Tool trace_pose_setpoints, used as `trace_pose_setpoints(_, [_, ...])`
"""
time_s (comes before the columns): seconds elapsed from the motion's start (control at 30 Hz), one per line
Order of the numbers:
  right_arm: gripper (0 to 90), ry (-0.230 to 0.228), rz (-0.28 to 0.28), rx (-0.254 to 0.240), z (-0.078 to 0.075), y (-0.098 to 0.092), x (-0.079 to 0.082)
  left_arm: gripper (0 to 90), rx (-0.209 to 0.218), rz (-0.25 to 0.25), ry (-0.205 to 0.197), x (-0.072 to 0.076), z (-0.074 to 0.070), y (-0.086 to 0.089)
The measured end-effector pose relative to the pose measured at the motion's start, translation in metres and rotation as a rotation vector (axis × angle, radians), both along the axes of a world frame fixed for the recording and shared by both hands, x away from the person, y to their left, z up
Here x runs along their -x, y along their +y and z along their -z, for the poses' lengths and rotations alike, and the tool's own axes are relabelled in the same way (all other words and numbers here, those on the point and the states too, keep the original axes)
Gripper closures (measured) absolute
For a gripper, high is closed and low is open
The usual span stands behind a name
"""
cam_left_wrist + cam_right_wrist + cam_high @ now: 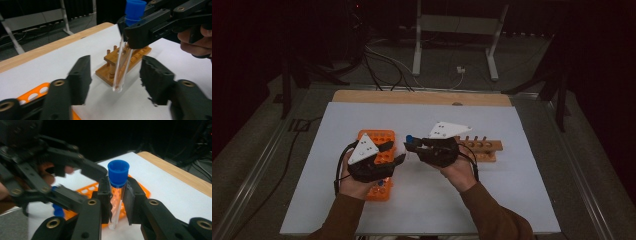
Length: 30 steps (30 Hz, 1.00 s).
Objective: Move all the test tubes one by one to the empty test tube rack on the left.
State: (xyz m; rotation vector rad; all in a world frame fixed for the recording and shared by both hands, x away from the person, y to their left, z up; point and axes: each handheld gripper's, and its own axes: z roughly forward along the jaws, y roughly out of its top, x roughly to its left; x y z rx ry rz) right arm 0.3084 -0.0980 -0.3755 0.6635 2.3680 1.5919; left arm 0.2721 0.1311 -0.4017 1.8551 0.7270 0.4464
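- Standing upright, a clear tube (116, 202) with a blue cap (118, 173) is clamped just below the cap by the right tongs (117, 202).
- In the high view the right tongs (412, 146) are held above the middle of the bench (522, 200), with the blue cap (410, 138) seen at their tip.
- The tube (122, 67) is seen from the left gripper view hanging tilted from the right tongs (128, 40), its round bottom clear of the bench (62, 57) and its cap (135, 9) at the top edge.
- The left tongs (115, 77) are half apart; their jaws stand on either side of the tube's lower end without touching it, so nothing is gripped.
- In the high view the left tongs (392, 152) are held over an orange rack (382, 137), close beside the right tongs.
- The orange rack (140, 185) lies behind the tube in the right gripper view, with the left tongs (87, 182) at the left of it; a second blue cap (58, 210) is glimpsed low at the left.
- A wooden rack (484, 147) with pegs rests on the bench to the right of the right tongs; it is seen behind the tube as the wooden rack (110, 70) in the left gripper view.
- A white sheet (362, 210) covers most of the bench, with bare wood left at the far edge.
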Motion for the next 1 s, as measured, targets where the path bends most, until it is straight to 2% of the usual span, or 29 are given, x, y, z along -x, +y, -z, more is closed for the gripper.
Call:
trace_pose_setpoints(0.2, [76.6,0.006,-0.034,0.006,-0.001,0.013,0.005,64.1,-0.002,0.032,-0.002,0.001,0.0,0.002])
trace_pose_setpoints(0.4, [76.6,0.015,-0.044,-0.004,0.0,0.015,0.004,75.9,-0.008,0.049,0.001,0.001,0.0,0.002])
trace_pose_setpoints(0.57, [75.7,0.026,-0.05,-0.011,0.0,0.013,0.003,77.5,-0.011,0.051,-0.001,0.001,0.001,0.002])
trace_pose_setpoints(0.8, [54.7,0.04,-0.047,-0.029,0.0,0.002,0.0,77.7,-0.01,-0.002,0.007,0.0,0.001,0.008])
trace_pose_setpoints(1.0, [37.4,0.043,0.005,-0.032,0.007,-0.015,-0.004,77.9,0.008,-0.037,0.008,0.0,0.0,0.018])
